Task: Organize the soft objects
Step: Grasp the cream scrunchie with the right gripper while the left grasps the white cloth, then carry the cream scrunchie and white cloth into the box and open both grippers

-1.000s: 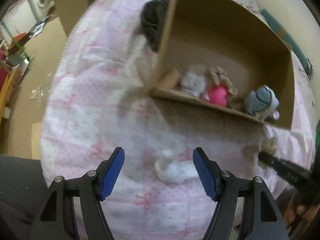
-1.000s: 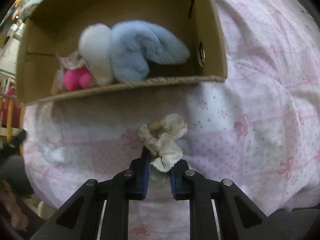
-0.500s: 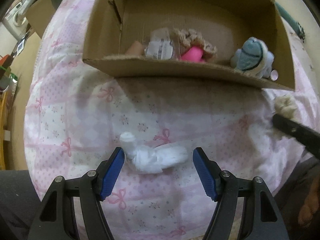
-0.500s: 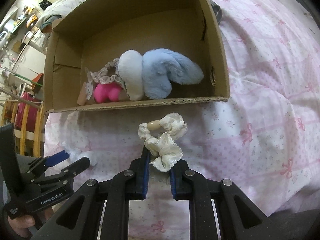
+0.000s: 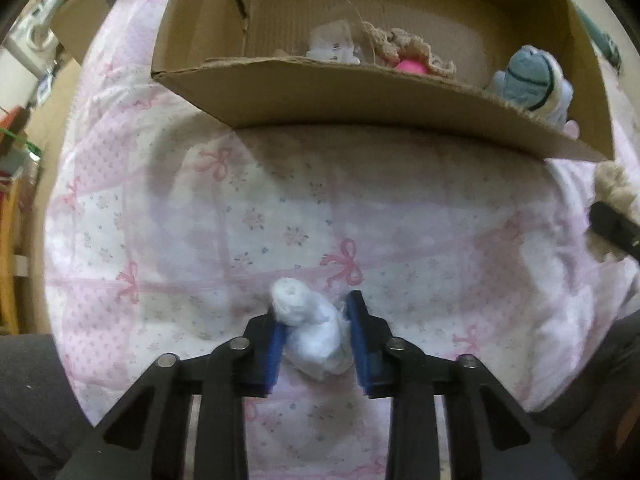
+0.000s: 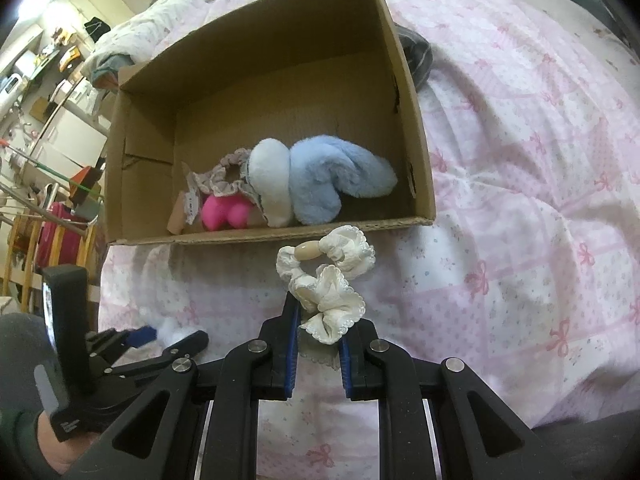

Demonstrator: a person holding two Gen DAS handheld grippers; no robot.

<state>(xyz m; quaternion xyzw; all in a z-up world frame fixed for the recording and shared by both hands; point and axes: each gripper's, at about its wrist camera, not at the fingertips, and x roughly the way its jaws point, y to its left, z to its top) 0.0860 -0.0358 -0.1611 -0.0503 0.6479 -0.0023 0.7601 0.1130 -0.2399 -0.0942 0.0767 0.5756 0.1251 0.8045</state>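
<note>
My left gripper (image 5: 314,320) is shut on a white rolled sock (image 5: 310,330) that lies on the pink bedspread in front of the cardboard box (image 5: 360,92). My right gripper (image 6: 318,316) is shut on a cream frilly scrunchie (image 6: 328,280) with a beige bead, held just in front of the box's near wall (image 6: 280,234). Inside the box lie a blue and white plush toy (image 6: 320,184), a pink soft toy (image 6: 224,210) and a frilly scrunchie (image 6: 218,180). The left gripper also shows in the right wrist view (image 6: 160,338), low at the left.
The pink bow-print bedspread (image 6: 520,200) covers the bed around the box. A dark striped soft item (image 6: 416,58) lies behind the box's right wall. Furniture and clutter stand beyond the bed's left edge (image 6: 48,200).
My left gripper has closed on the white sock, which lay between its open fingers before. My right gripper has lifted the scrunchie toward the box, so more of the box's inside shows.
</note>
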